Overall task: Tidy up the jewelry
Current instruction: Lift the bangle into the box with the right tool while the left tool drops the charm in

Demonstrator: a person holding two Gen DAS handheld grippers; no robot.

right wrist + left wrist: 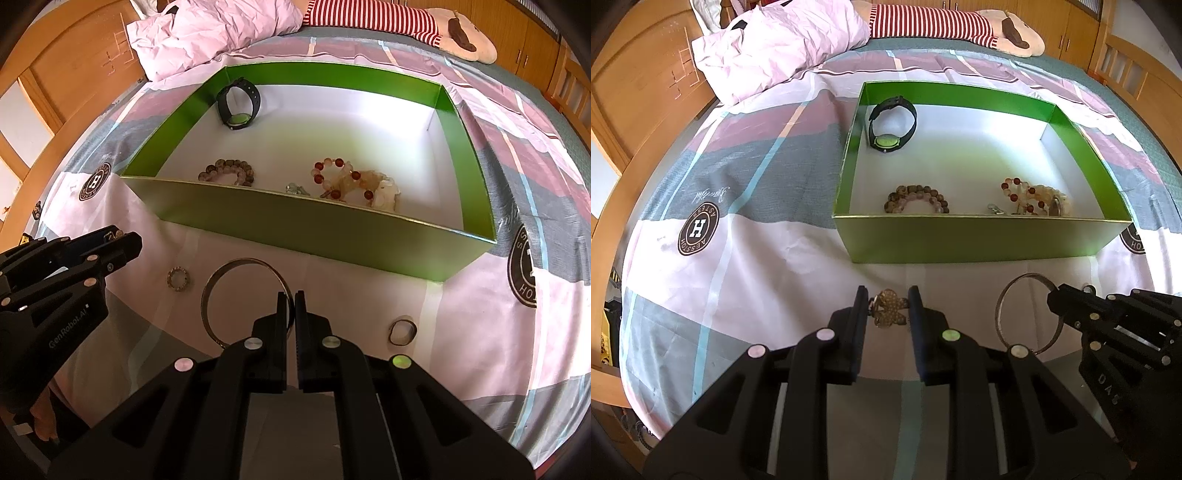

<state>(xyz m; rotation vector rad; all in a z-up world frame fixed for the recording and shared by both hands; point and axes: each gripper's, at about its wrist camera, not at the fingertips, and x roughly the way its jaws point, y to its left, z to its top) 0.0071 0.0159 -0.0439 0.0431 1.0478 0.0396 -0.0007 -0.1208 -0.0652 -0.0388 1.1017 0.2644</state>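
Observation:
A green box (979, 240) (295, 229) lies on the bed and holds a black watch (892, 123) (239, 107), a brown bead bracelet (916, 199) (227, 172) and a red and pale bead bracelet (1034, 197) (354, 184). My left gripper (888, 299) has its fingers around a gold butterfly brooch (888, 308) and touches it on both sides. My right gripper (290, 301) is shut on the rim of a silver bangle (243, 301) (1028, 314). A small beaded ring (178, 279) and a dark ring (402, 331) lie on the sheet.
The bed has a checked sheet (738, 240). A pink pillow (775, 44) and a striped plush toy (942, 20) lie at the far end. A wooden bed frame (635, 110) runs along the left.

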